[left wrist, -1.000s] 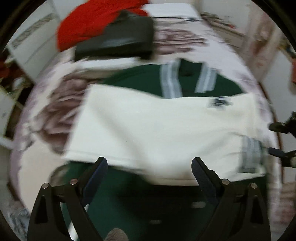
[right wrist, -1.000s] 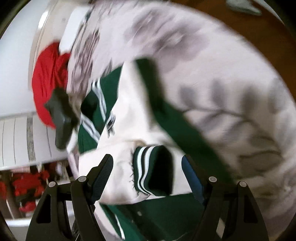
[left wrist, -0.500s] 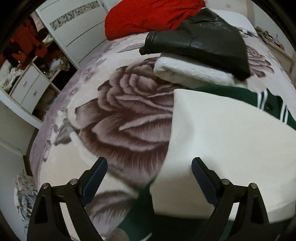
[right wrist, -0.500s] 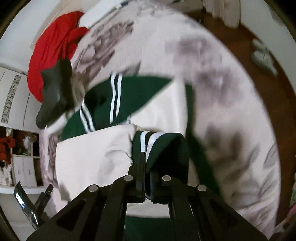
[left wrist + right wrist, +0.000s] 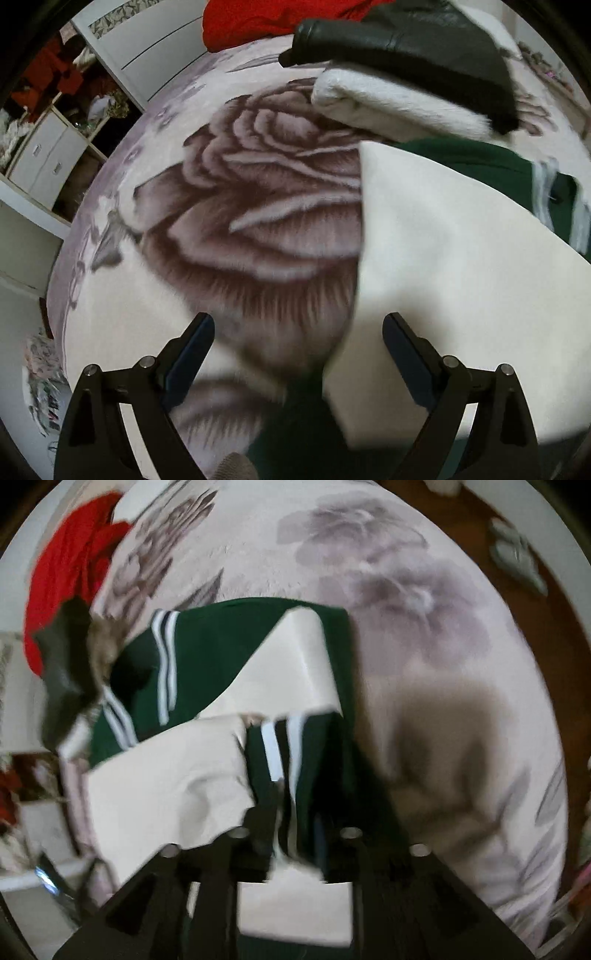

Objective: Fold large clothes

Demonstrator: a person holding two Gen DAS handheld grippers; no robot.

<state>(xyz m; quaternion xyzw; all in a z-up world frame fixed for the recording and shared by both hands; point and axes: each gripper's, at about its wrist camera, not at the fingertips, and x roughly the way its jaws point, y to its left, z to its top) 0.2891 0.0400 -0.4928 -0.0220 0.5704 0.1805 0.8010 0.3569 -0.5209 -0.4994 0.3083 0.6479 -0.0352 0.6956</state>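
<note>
**Sleeve cuff let go on the right, left claw shifted to the jacket's edge**

The bed point(image 5: 258, 229), spread with a rose-patterned blanket, carries the green and cream jacket point(image 5: 207, 653), which lies across the middle with one cream sleeve point(image 5: 461, 258) folded flat over the body. A second ago the left claw point(image 5: 297, 354) looked square onto that folded sleeve; now it has swung to the sleeve's outer edge, jaws wide apart over blanket and cloth, gripping nothing. The right claw point(image 5: 295, 827) had snapped tight on the striped cuff point(image 5: 284, 749) half a second back; its jaws are now opening, with the cuff still between them, though blur hides whether the pads touch it. My reading: the second sleeve has been laid in place and is being released, so the crosswise fold of the body comes next.

Around it, at the head of the bed, lie a red garment point(image 5: 280, 18), a black leather jacket point(image 5: 406, 48) and a white fleecy piece point(image 5: 388, 107) beneath it. That pile sits just beside the collar and may crowd a fold upwards. White cabinets point(image 5: 44, 158) stand off the bed's side.
</note>
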